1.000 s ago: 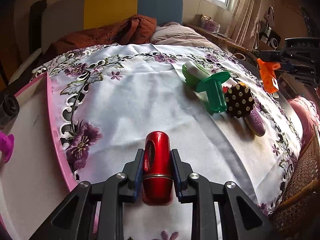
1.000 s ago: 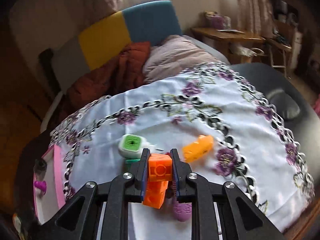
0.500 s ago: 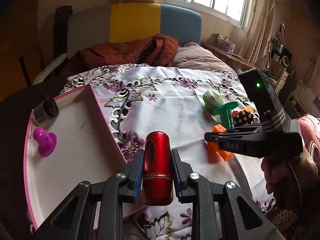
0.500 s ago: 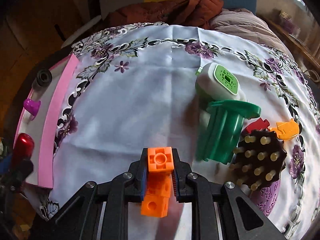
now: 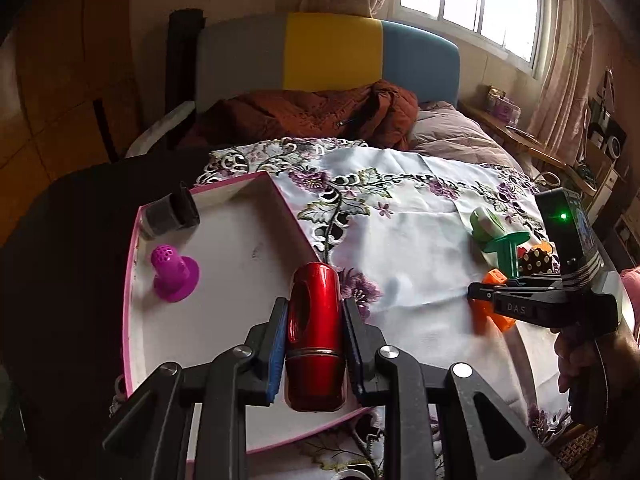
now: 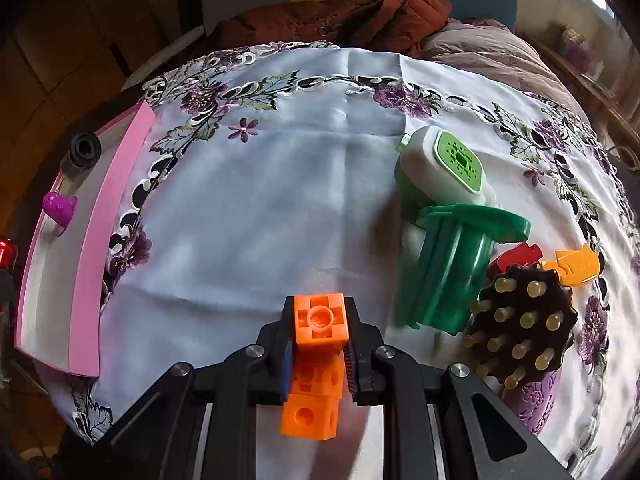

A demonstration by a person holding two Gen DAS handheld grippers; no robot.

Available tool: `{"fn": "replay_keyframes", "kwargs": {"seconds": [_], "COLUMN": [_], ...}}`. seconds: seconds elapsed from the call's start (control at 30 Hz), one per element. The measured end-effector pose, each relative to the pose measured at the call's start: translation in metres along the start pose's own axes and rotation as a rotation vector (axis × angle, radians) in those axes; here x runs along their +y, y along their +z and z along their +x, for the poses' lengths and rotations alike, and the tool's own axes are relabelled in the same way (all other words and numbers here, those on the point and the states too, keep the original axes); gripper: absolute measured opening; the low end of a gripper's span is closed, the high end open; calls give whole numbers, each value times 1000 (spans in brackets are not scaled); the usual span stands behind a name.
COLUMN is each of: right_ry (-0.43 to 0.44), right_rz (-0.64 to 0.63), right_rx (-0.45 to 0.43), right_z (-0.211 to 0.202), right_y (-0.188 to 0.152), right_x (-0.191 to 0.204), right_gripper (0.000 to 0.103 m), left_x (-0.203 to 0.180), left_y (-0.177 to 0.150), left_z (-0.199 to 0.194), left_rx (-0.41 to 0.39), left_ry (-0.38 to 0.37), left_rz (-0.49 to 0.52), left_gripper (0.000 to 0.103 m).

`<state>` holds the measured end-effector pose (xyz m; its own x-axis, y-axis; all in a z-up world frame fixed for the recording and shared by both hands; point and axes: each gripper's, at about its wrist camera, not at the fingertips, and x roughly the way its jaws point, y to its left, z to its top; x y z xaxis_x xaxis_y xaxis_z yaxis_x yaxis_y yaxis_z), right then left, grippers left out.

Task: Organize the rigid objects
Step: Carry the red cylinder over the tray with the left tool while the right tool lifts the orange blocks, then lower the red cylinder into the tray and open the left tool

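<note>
Left claw (image 5: pixel 315 334), clenched on the red cylinder (image 5: pixel 315 332), has swung over the pink tray (image 5: pixel 240 248) at the cloth's left edge, ready to drop. Right claw (image 6: pixel 318 342), gripping the orange block (image 6: pixel 318 356), has lowered mid-cloth, likely next for the tray.

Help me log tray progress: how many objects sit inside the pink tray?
2: a black cylinder at the pink tray's far corner, a magenta perforated plug beside it. None appear hidden.
</note>
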<state>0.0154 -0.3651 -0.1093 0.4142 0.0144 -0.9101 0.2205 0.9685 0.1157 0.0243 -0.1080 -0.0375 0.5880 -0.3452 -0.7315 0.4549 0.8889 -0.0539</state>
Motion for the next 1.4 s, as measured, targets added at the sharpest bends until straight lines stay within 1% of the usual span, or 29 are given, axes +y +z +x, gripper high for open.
{"fn": "replay_keyframes", "kwargs": {"seconds": [0.27, 0.4, 0.53, 0.67, 0.8, 0.87, 1.0, 1.07, 1.17, 1.23, 1.37, 1.4], "right_ry": [-10, -16, -20, -20, -20, -19, -20, -20, -21, -21, -22, -24], "right_rz": [-11, -20, -24, -25, -25, -25, -26, -27, -29, -29, -30, -31], "right_rx": [-3, -6, -8, -8, -8, -8, -7, -7, -7, -8, -8, -8], "right_z": [0, 0, 0, 0, 0, 0, 0, 0, 0, 0, 0, 1], "right_y": [0, 0, 0, 0, 0, 0, 0, 1, 1, 1, 1, 1], "right_x": [1, 2, 2, 2, 2, 2, 2, 2, 1, 1, 2, 1], "right_gripper": [20, 20, 20, 20, 20, 20, 20, 20, 20, 20, 20, 20], "left_x": [33, 48, 64, 82, 109, 120, 132, 135, 135, 134, 136, 137], "left_y": [-2, -4, -6, -10, -17, -20, -17, -13, -6, -2, 4, 4], "left_z": [-7, -13, -13, -1, 23, 34, 50, 60, 71, 77, 79, 77], "left_rx": [-6, -24, -18, 35, 123, 152, 162, 168, 154, 158, 153, 151], "left_ry": [94, 145, 174, 160, 119, 119, 130, 136, 155, 154, 152, 150], "left_rz": [-52, -68, -93, -146, -244, -265, -276, -264, -233, -213, -211, -220], "left_gripper": [25, 25, 25, 25, 25, 25, 25, 25, 25, 25, 36, 37]}}
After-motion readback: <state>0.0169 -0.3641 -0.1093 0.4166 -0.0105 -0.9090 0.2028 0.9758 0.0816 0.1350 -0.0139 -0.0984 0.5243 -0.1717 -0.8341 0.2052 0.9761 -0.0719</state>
